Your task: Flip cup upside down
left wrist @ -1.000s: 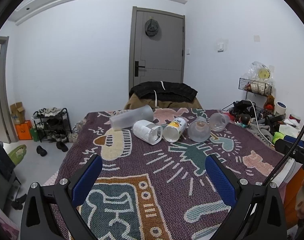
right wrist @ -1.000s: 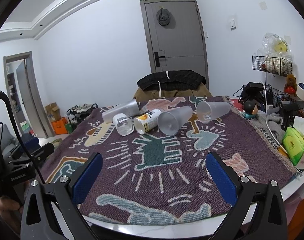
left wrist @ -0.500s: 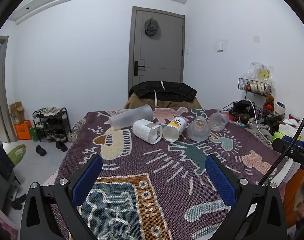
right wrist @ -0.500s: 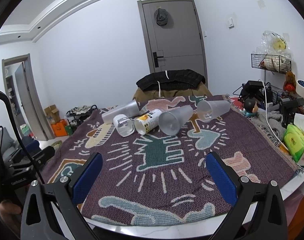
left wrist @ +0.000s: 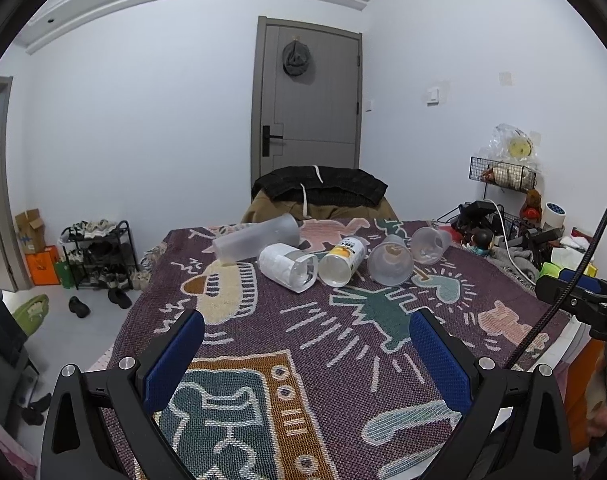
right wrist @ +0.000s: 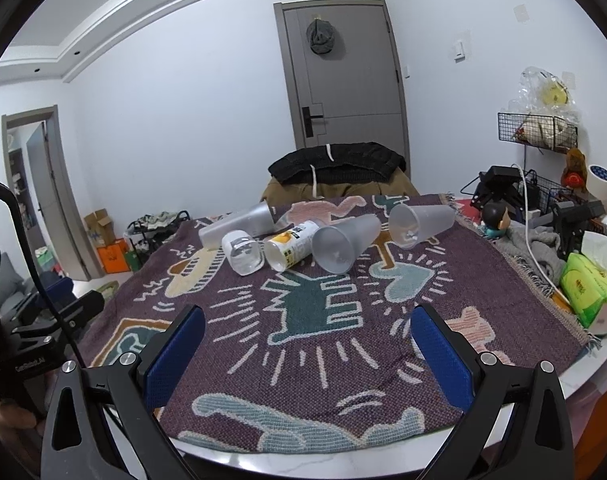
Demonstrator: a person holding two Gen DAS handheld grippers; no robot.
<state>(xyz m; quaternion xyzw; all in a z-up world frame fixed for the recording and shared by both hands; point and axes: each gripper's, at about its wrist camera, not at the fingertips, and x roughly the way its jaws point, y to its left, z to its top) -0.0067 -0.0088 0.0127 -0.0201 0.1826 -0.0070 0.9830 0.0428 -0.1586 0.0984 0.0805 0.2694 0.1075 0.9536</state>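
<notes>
Five plastic cups lay on their sides across my woven patterned cloth [right wrist: 343,344], among them a frosted tapered cup [right wrist: 343,246]. My left gripper [left wrist: 305,344] and right gripper [right wrist: 307,340], blue-padded, stood spread and empty, well short of them.

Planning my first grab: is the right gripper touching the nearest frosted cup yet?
Apart. The right wrist view shows bare blanket between the open right gripper and the frosted cup, lying on its side.
</notes>
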